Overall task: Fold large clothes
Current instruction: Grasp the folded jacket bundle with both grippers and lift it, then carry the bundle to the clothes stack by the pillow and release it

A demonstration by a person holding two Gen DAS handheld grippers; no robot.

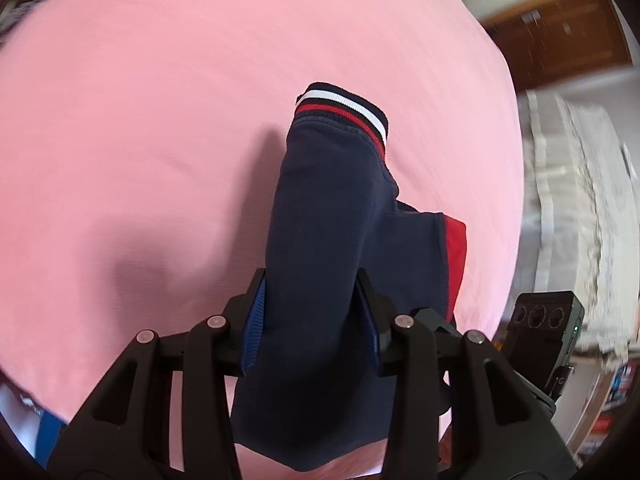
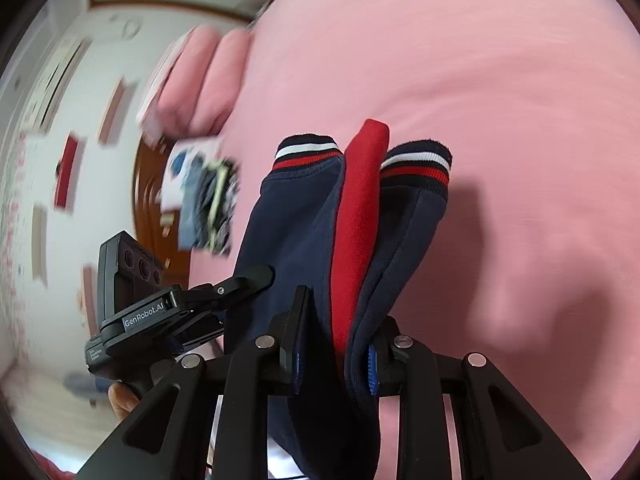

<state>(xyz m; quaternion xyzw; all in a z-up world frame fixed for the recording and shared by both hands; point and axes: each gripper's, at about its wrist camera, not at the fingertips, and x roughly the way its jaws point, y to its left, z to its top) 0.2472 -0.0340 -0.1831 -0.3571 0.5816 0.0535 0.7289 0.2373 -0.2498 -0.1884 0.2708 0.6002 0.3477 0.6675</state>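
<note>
A navy garment (image 1: 328,184) with a red panel (image 1: 456,256) and a red-white-navy striped cuff (image 1: 344,110) hangs lifted above the pink bed sheet (image 1: 160,120). My left gripper (image 1: 311,280) is shut on a thick fold of the navy cloth, blue pads pressing on both sides. In the right wrist view, my right gripper (image 2: 342,312) is shut on the same garment (image 2: 292,216), where the red panel (image 2: 360,200) runs between two striped cuffs (image 2: 308,148). The two grippers are close side by side. Cloth droops below both jaws.
The pink sheet (image 2: 480,80) covers the bed. Pink pillows (image 2: 200,80) and a pile of other clothes (image 2: 208,200) lie at its far end. A wooden door (image 1: 560,28) and white lace cloth (image 1: 580,200) are off the right side. A hand (image 2: 120,400) holds the left tool.
</note>
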